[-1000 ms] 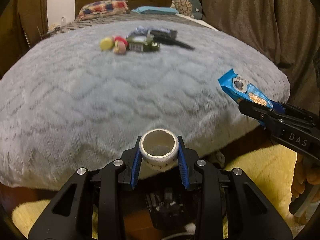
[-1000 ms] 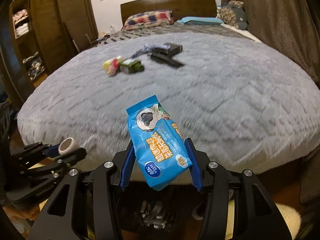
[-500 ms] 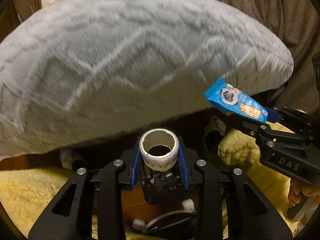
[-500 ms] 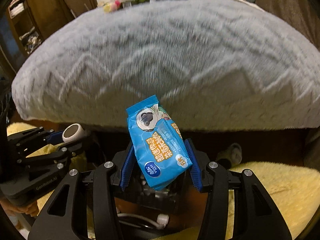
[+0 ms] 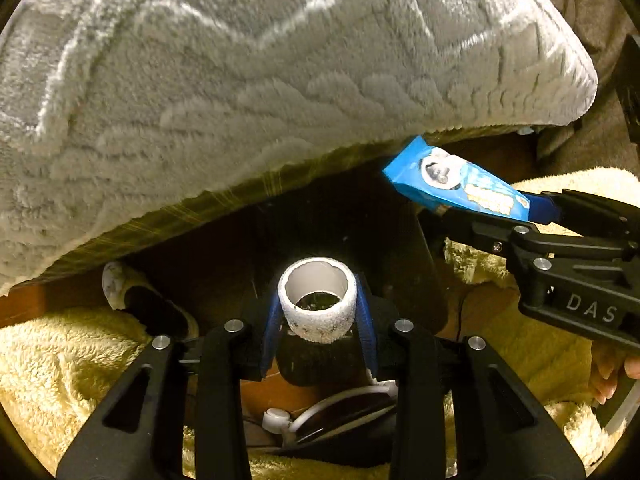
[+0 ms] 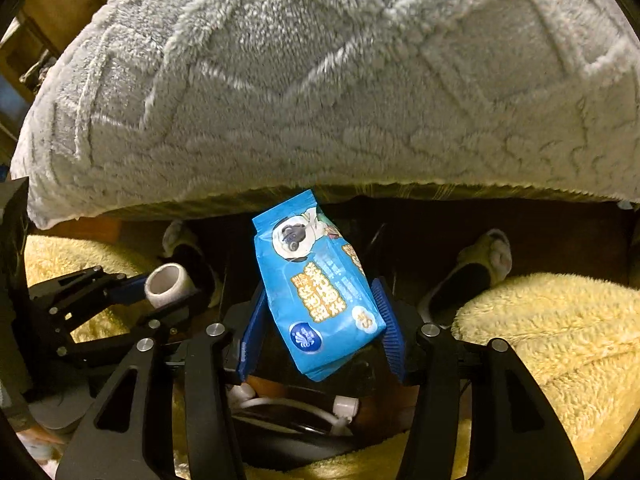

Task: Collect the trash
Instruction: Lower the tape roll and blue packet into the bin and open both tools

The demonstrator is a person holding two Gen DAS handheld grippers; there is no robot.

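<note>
My left gripper is shut on a white empty tape roll, its hole facing the camera; the roll also shows in the right wrist view. My right gripper is shut on a blue wet-wipe packet with a cartoon face and yellow print. In the left wrist view the packet sticks out of the right gripper at the right. Both grippers are held low, below the edge of the grey fleece blanket on the bed. A dark round container with a white-edged rim lies under my left gripper; it also shows under the right one.
The bed's blanket overhangs above both grippers. A yellow fluffy rug covers the floor. A slipper lies left under the bed edge, and another slipper lies right. The space under the bed is dark.
Both grippers have dropped from above the bed to below its edge, pointing down at the floor. The items on the bed top have left view. Both grips are unchanged.
</note>
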